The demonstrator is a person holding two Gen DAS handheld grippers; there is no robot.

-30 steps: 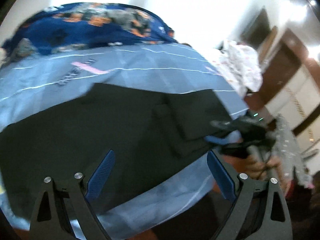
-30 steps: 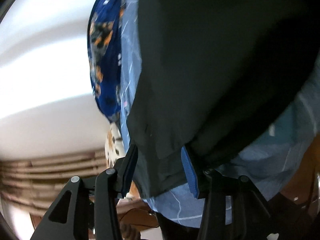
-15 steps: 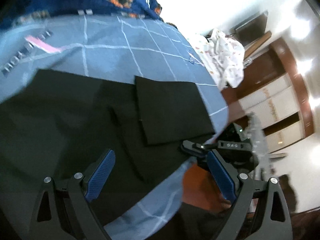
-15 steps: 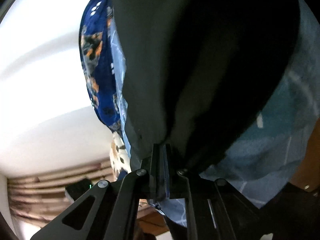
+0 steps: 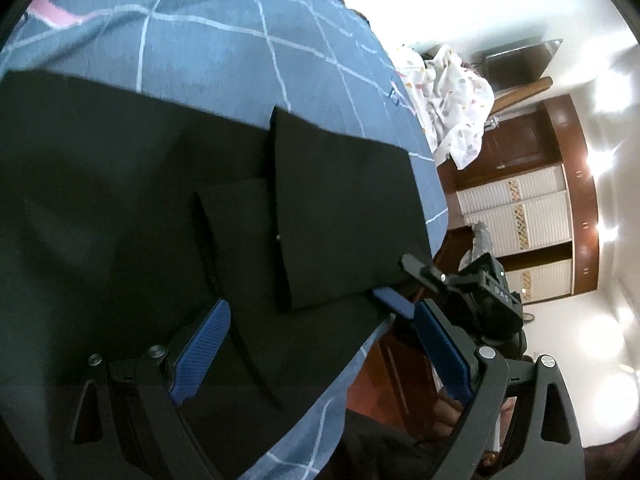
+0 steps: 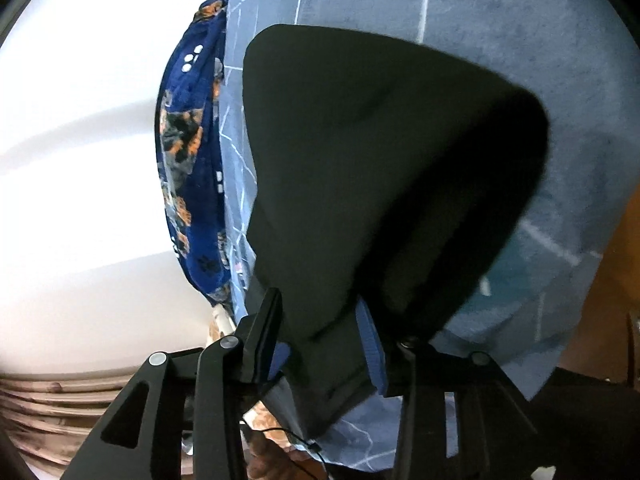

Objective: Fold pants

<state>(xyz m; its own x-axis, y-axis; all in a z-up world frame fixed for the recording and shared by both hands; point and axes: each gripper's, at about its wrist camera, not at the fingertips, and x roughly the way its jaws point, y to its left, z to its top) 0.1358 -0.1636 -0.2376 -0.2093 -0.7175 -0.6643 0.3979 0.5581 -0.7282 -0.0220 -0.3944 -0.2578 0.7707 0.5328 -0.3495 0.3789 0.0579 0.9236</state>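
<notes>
Black pants (image 5: 160, 208) lie spread on a blue grid-patterned bedsheet (image 5: 248, 40), with a folded-over panel (image 5: 344, 216) near the bed's right edge. My left gripper (image 5: 320, 352) is open and empty, hovering above the pants' near edge. My right gripper (image 6: 320, 340) is open, its jaws standing either side of a hanging fold of the pants (image 6: 360, 180). The right gripper also shows in the left wrist view (image 5: 404, 296) at the panel's lower corner.
A dark blue patterned blanket (image 6: 192, 152) lies along the far side of the bed. White printed cloth (image 5: 452, 96) is piled beyond the bed's corner. A brown wardrobe with white panels (image 5: 540, 216) stands to the right. The bed edge (image 5: 336, 392) drops off close to my left gripper.
My right gripper was open, shut on the pants' edge half a second ago, and now stands open again around the fabric. The left gripper has swung right, closer over the pants.
</notes>
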